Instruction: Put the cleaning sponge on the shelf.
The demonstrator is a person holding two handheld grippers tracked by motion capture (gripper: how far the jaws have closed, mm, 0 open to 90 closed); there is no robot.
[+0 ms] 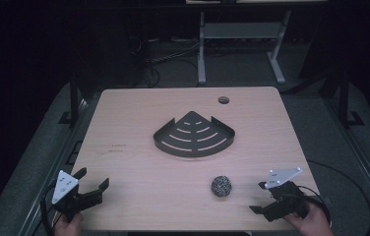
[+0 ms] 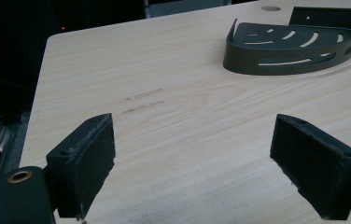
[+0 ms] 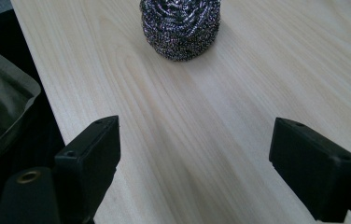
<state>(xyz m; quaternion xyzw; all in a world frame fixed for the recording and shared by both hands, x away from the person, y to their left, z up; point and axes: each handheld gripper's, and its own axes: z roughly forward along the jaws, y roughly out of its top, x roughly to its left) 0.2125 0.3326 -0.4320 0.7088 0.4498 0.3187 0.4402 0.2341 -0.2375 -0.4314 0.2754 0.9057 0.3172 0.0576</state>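
Steel-wool scourer, a round coiled silvery ball with no long axis I can make out, sits on tabletop ahead of my right hand-held gripper, jaws wide, empty.

Dim rm; grey floor w/ cables and white desk legs behind wood table.

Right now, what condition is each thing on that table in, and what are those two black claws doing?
Steel wool scrubber: lying loose on the table, near the right gripper, untouched.
Corner shelf tray: flat on the table, nothing in it.
Left gripper: jaws open, holding nothing.
Right gripper: jaws open, holding nothing, pointed at the scrubber.
Table: wooden top, a round hole near its far edge.
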